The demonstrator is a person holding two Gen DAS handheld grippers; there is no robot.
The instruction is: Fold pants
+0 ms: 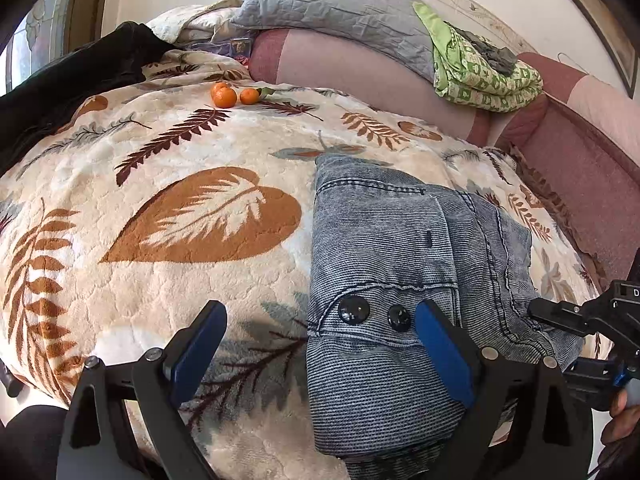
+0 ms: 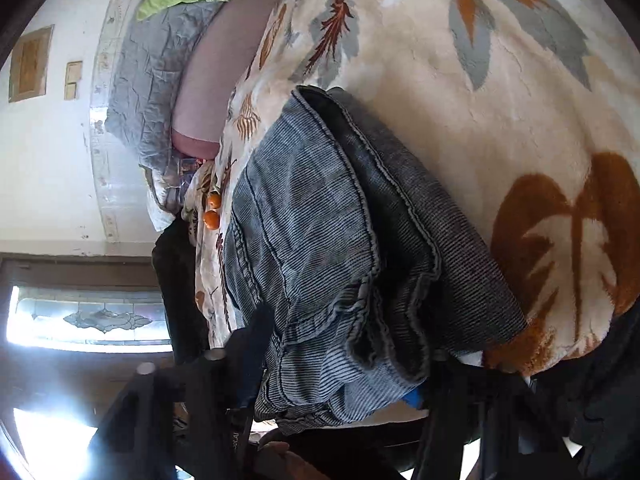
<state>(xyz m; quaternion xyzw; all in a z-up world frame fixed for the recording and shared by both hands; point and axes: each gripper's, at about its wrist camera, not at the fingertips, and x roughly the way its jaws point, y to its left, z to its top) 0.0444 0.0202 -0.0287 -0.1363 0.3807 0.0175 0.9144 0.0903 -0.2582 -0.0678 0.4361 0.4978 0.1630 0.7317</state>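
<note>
- The left gripper (image 1: 320,340), black-framed with blue pads, hangs with its jaws spread wide; the left pad is over the bare blanket, the right pad (image 1: 442,354) over the near part of the pants, and nothing is pinched between them.
- The right gripper (image 2: 340,376) is rolled onto its side in its own view, and a bunched edge of the pants fills the space between its dark fingers. A sliver of blue pad (image 2: 414,396) shows under the cloth, but the contact itself is buried, so I cannot tell whether the jaws are clamped on the fabric or only around it.
- In the left wrist view that gripper comes in from the right edge, its black tip at the right side of the pants, with part of a hand (image 1: 618,420) below it.
- The folded grey-blue ribbed denim pants (image 1: 392,264) lie as a compact stack on the right part of the blanket, the long axis running from the near edge away toward the sofa back. Two black round buttons (image 1: 354,309) sit at the near end, just beside the left gripper's right pad.
- Beneath is a cream plush blanket with brown and orange leaf prints (image 1: 200,216).
- Well beyond, two small oranges (image 1: 224,96) rest on the blanket, with a dark garment (image 1: 80,76) to their left.
- On the pink sofa back (image 1: 360,68) lie a grey quilted cover (image 1: 328,8) and a folded green patterned cloth (image 1: 480,76).
</note>
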